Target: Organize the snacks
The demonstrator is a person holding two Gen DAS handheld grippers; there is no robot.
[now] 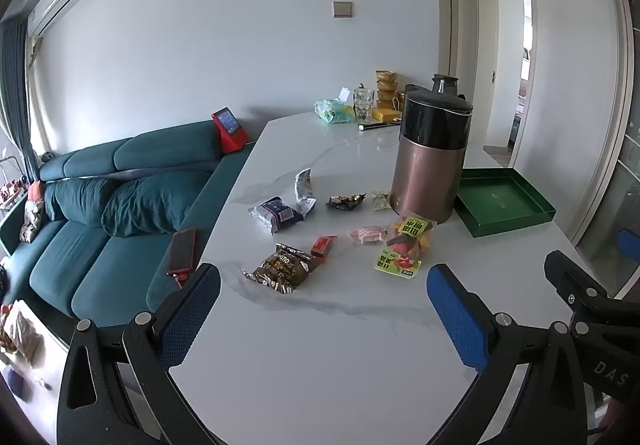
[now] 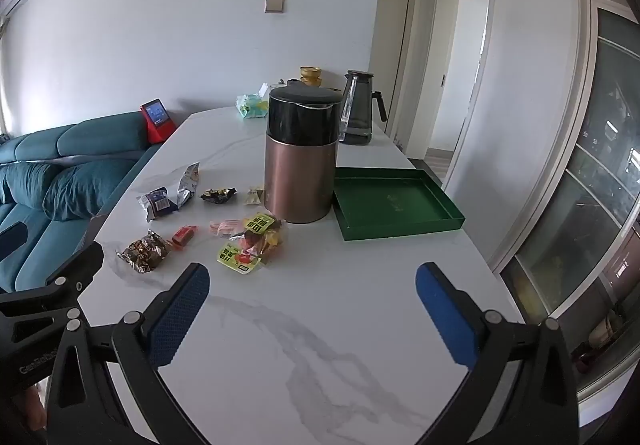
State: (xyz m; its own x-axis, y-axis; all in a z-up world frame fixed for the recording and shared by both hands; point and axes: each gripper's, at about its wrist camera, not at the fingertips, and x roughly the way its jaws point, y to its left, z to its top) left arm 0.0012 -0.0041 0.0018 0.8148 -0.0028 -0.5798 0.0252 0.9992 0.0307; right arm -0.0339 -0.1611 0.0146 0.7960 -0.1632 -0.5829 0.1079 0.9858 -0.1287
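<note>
Hovering with left gripper (image 1: 324, 285) and right gripper (image 2: 312, 285) both spread wide, empty. Lying scattered left of the copper canister (image 2: 299, 161): light, crinkly, slippery snack packets (image 1: 280, 272); probably pinching best at a sealed edge.

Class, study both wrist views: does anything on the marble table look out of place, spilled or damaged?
Nothing looks spilled or broken. The snack packets lie scattered loose on the marble table left of the copper canister, while the green tray beside it sits empty. A red phone lies on the sofa arm by the table's edge.
</note>
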